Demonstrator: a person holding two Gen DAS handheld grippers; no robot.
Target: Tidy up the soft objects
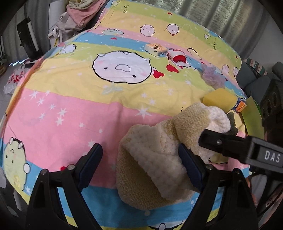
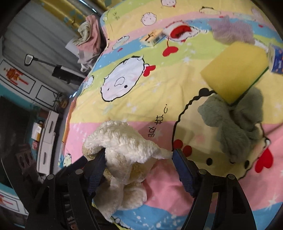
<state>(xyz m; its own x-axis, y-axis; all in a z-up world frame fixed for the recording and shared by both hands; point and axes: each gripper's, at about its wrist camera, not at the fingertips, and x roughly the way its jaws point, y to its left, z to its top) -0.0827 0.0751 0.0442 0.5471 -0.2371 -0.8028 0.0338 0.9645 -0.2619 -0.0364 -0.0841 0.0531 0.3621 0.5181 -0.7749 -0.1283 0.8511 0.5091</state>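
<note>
A cream fleece piece [image 1: 150, 159] lies crumpled on the cartoon-print bedspread [image 1: 70, 109]. My left gripper [image 1: 141, 162] stands open over it; the fleece rests against the right finger, and the left finger is well apart from it. A finger of my right gripper [image 1: 217, 141] reaches in from the right and touches the far end of the fleece. In the right wrist view that gripper [image 2: 139, 168] is open, with the same cream fleece [image 2: 123, 152] lying between its fingers, against the left one only. A yellow sponge [image 2: 235, 70] and a grey-green fluffy cloth [image 2: 235, 123] lie further out.
A purple mesh puff [image 1: 211, 76], a red-and-white soft item [image 1: 178, 57], a small box [image 1: 155, 48] and a blue packet [image 2: 276, 60] lie on the far side of the bed. Crumpled clothes [image 1: 79, 16] are piled beyond the bed's far corner. The bed's edge falls away at left.
</note>
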